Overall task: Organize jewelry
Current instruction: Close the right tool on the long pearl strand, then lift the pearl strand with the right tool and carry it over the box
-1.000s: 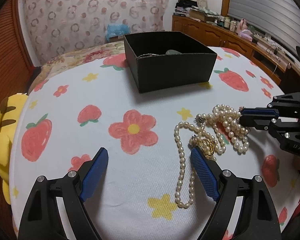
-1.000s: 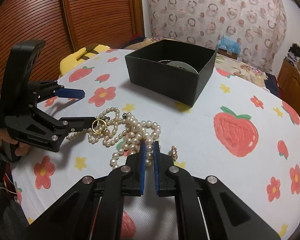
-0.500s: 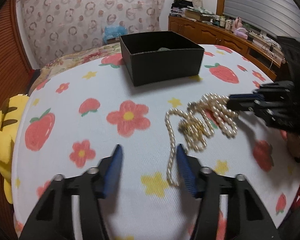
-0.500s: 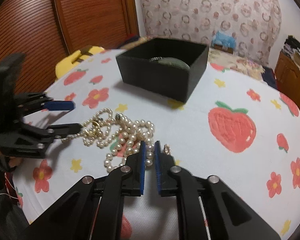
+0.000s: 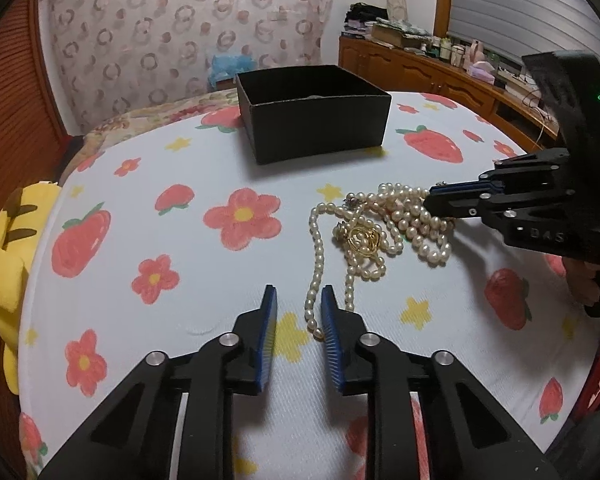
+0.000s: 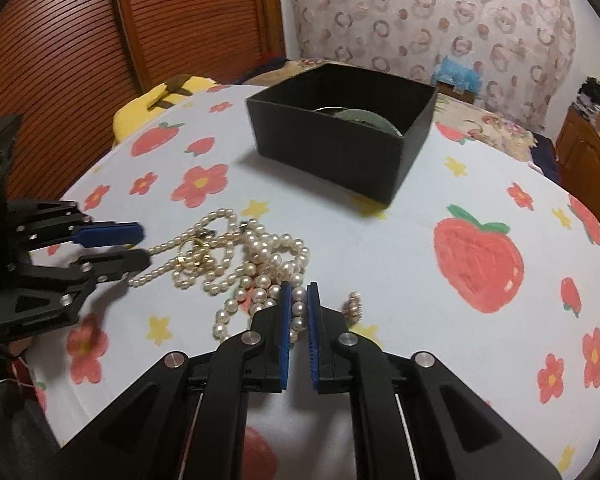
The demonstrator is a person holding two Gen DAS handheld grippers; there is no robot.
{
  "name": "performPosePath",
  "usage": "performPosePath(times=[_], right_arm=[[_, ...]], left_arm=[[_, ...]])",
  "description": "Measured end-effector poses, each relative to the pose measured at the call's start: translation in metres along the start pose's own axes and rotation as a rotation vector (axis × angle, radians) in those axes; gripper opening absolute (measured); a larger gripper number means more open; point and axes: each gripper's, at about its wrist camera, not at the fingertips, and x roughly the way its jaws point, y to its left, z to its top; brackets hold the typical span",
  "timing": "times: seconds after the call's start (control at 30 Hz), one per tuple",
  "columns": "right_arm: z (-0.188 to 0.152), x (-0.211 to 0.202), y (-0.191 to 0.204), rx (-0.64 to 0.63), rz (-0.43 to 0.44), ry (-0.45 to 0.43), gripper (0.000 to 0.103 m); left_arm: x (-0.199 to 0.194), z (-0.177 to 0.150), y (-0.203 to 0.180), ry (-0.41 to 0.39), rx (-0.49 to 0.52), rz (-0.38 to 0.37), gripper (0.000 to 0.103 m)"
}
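A tangle of pearl necklaces (image 5: pixel 396 220) (image 6: pixel 260 264) lies on the fruit-print cloth, with a gold piece (image 5: pixel 362 238) (image 6: pixel 192 256) in it. My left gripper (image 5: pixel 298 312) (image 6: pixel 144 245) is closing. A thin pearl strand (image 5: pixel 314 292) runs between its blue pads, close to the right one, with a gap still showing. My right gripper (image 6: pixel 299 300) (image 5: pixel 434 197) is shut on the large pearls at the tangle's near side. A small beaded ring (image 6: pixel 354 306) lies just right of it. The open black box (image 5: pixel 312 120) (image 6: pixel 340 148) stands behind, holding a greenish bangle (image 6: pixel 364 118).
A yellow plush toy (image 5: pixel 4 248) (image 6: pixel 160 96) lies off the table's left edge. Wooden cabinets (image 5: pixel 440 72) line the far right wall. A person's hand (image 5: pixel 584 280) holds the right gripper's grip.
My left gripper's jaws have narrowed from wide to a small gap and drawn back from the gold piece toward the thin strand's end. The right gripper has stayed shut on the pearls.
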Motion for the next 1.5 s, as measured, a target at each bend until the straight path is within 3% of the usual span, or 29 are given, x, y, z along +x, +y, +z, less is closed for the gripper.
performPosePath(times=[0.07,0.2,0.37,0.87,1.5], right_arm=[[0.004,-0.013,0.005,0.001,0.019,-0.034,0.009],[0.011,-0.041,0.014,-0.008,0.029,-0.103,0.009],[0.018,-0.065,0.022,-0.023,0.033,-0.152,0.009],[0.032,-0.11,0.027,-0.034,0.029,-0.229,0.009],[0.061,-0.154,0.031,-0.076,-0.007,-0.337,0.009]], left_arm=[[0.001,0.0,0.001,0.001,-0.004,-0.006,0.004],[-0.004,0.0,0.005,0.0,-0.025,-0.019,0.004],[-0.029,0.006,0.01,-0.074,-0.053,-0.024,0.004],[-0.101,0.067,-0.009,-0.26,0.004,-0.037,0.004],[-0.129,0.1,-0.004,-0.355,0.014,-0.031,0.004]])
